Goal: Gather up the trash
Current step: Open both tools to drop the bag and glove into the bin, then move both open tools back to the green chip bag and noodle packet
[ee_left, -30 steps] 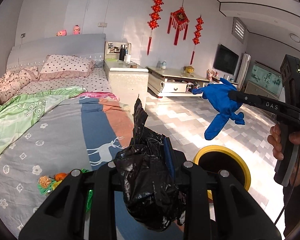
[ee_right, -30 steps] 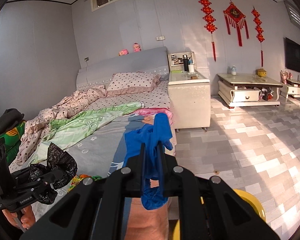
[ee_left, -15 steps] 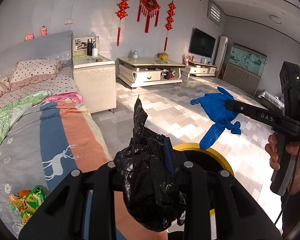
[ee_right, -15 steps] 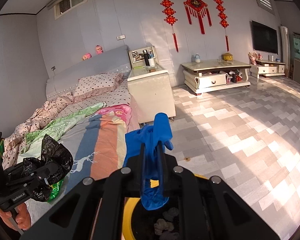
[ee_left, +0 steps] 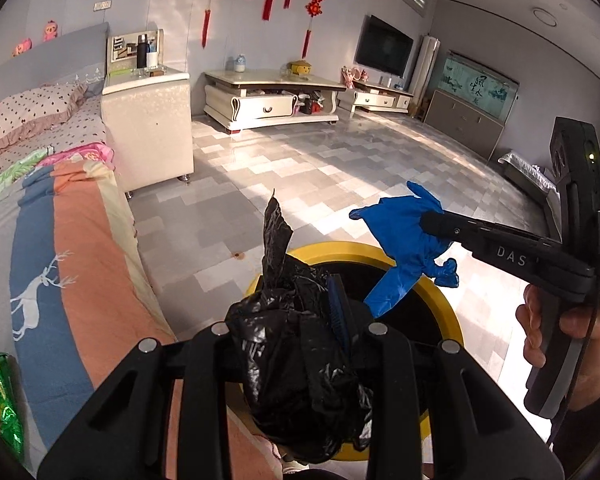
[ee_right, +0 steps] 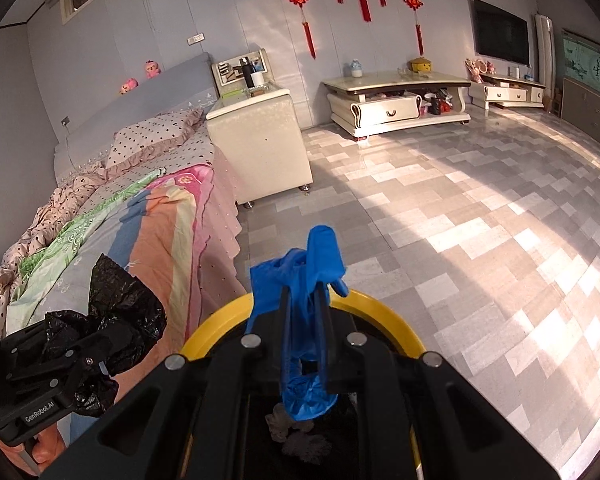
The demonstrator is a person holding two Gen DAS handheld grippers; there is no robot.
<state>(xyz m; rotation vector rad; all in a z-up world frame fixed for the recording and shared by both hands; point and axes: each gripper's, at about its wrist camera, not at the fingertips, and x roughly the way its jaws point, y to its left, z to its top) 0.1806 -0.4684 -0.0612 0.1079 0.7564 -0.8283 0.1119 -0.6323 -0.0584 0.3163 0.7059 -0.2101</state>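
Note:
A crumpled black plastic bag fills my left gripper, which is shut on it above the near rim of a yellow-rimmed bin. My right gripper, held by a person's hand, is shut on a limp blue glove that hangs over the bin's far right side. In the right wrist view the blue glove droops between the shut right gripper over the bin, which holds grey crumpled trash. The black bag and left gripper sit at the lower left.
A bed with a striped cover borders the bin on the left; a green snack wrapper lies on it. A cream nightstand and a low TV cabinet stand farther back. Tiled floor stretches to the right.
Both grippers swung away from the bed and sank toward the yellow bin, which now looms large beneath them. Each still grips its item, the bag and the glove.

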